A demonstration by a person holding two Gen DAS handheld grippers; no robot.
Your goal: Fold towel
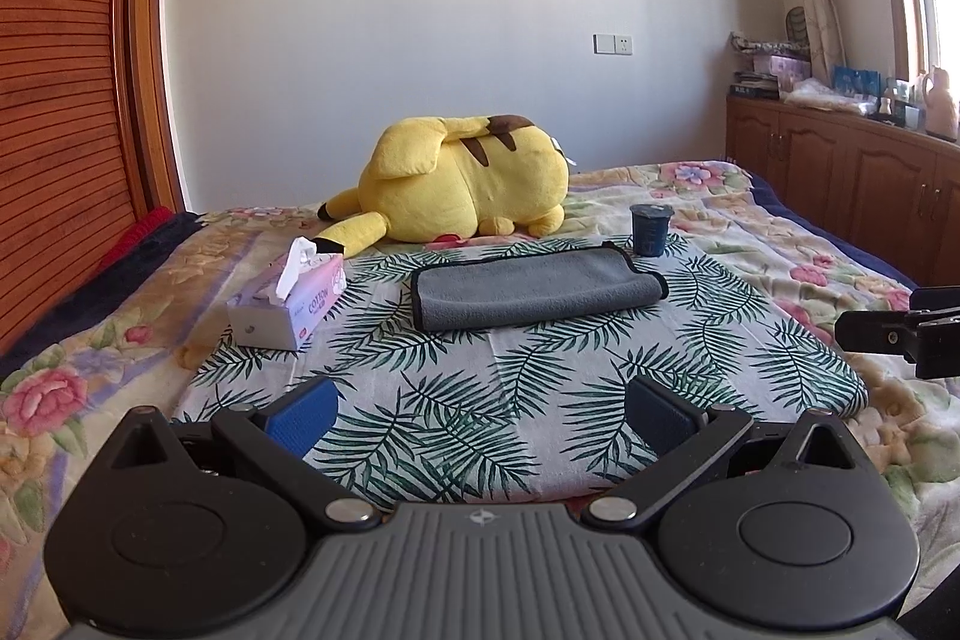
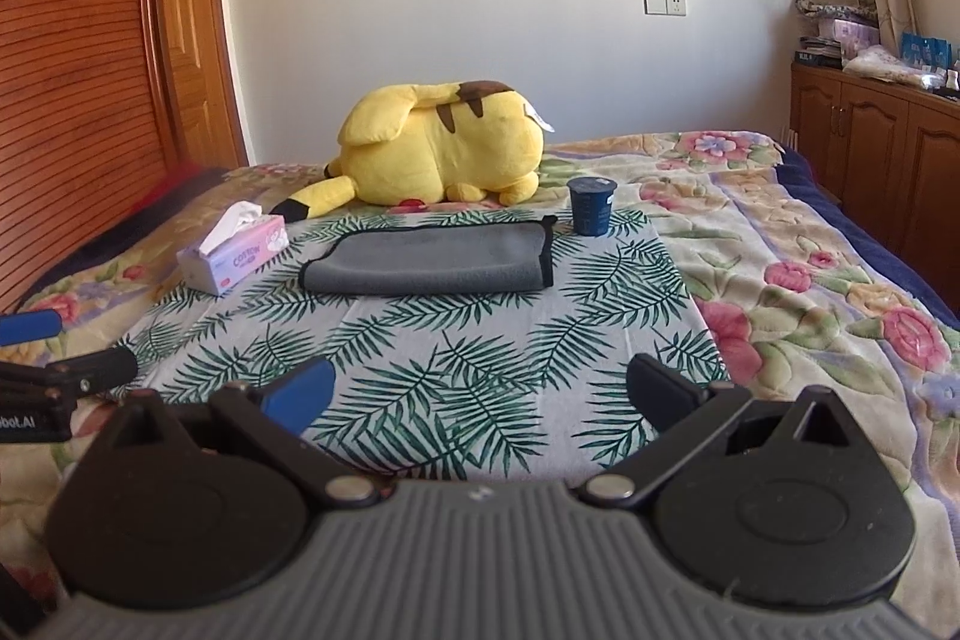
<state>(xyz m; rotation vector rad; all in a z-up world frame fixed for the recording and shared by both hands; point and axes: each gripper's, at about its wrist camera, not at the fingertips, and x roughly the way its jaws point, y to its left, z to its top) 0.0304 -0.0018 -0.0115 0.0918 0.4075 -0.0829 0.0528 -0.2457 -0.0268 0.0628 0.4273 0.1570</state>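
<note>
A grey towel with black edging (image 1: 534, 289) lies folded on a palm-leaf cloth (image 1: 480, 400) on the bed; it also shows in the right wrist view (image 2: 438, 261). My left gripper (image 1: 480, 412) is open and empty, held back from the towel over the near part of the cloth. My right gripper (image 2: 480, 394) is open and empty too, equally far back. The right gripper's side shows at the right edge of the left wrist view (image 1: 900, 331); the left gripper shows at the left edge of the right wrist view (image 2: 54, 370).
A yellow plush toy (image 1: 462, 187) lies behind the towel. A pink tissue box (image 1: 288, 304) stands left of it, a dark blue cup (image 1: 649, 229) at its far right corner. Wooden wardrobe (image 1: 60, 100) left, wooden cabinets (image 1: 840, 184) right. Floral blanket (image 1: 810, 244) covers the bed.
</note>
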